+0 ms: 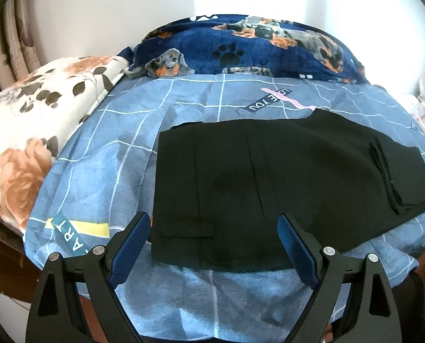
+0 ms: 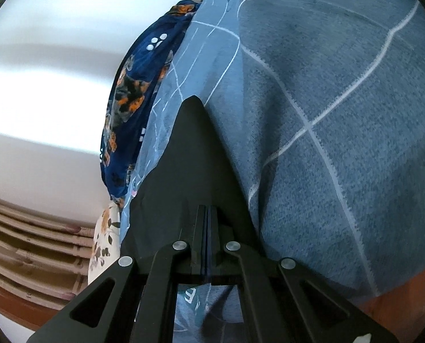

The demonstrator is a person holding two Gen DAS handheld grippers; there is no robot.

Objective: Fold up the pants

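**Now pinching the pants from the right, left jaws spread wide above them**

Right now the black pants (image 1: 284, 177) lie flat on the blue checked sheet (image 1: 103, 165), folded into a broad dark slab just ahead of my left gripper (image 1: 214, 245). That gripper tilts steeply down over the near edge of the cloth, its blue pads (image 1: 132, 243) standing far apart with nothing pressed between them; the pants' near hem shows in the gap.

My right gripper (image 2: 208, 223) is pressed together on an edge of the pants (image 2: 189, 154), which rise beyond its tips to a dark point. It slants down at a shallower angle, rolled sideways, so the sheet (image 2: 341, 114) fills its right.

Beyond the pants sits a navy dog-print blanket (image 1: 241, 48); off to my left, a floral pillow (image 1: 41, 120).
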